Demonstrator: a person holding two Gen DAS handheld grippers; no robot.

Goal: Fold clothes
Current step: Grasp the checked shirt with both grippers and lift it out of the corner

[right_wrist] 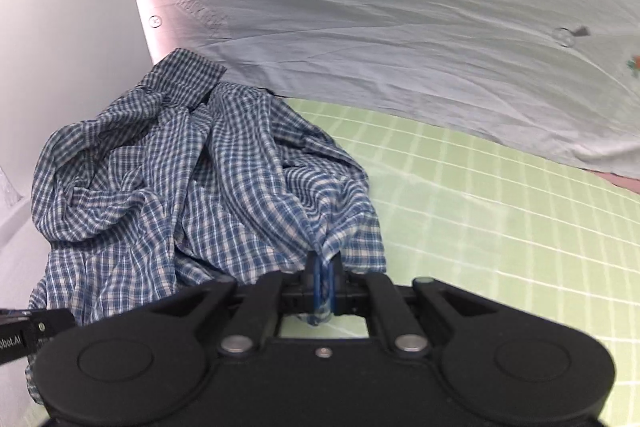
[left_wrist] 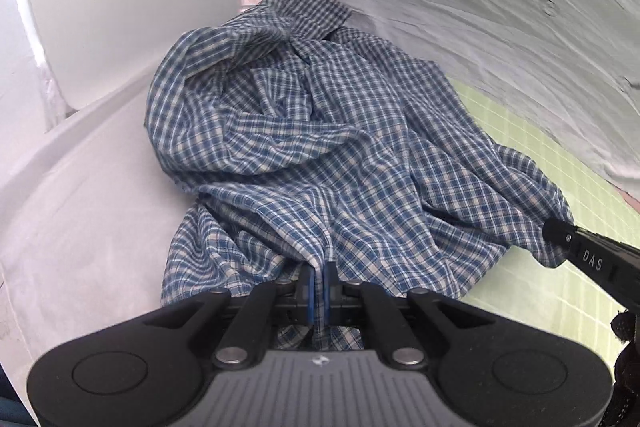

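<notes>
A blue and white checked shirt (left_wrist: 312, 155) lies crumpled in a heap, partly on a green grid mat (left_wrist: 560, 227) and partly on white cloth. My left gripper (left_wrist: 319, 287) is shut on a pinch of the shirt's near edge. At the right of the left wrist view the right gripper (left_wrist: 560, 233) grips another bit of the same hem. In the right wrist view the shirt (right_wrist: 180, 187) fills the left half, and my right gripper (right_wrist: 323, 283) is shut on a bunched fold of it. The left gripper's finger (right_wrist: 48, 327) shows at the lower left.
A wrinkled pale sheet (right_wrist: 400, 47) with small printed marks lies behind the shirt and over the far side of the green mat (right_wrist: 500, 227). A white wall or panel (left_wrist: 100, 7) rises at the left. White cloth (left_wrist: 80, 207) covers the surface left of the shirt.
</notes>
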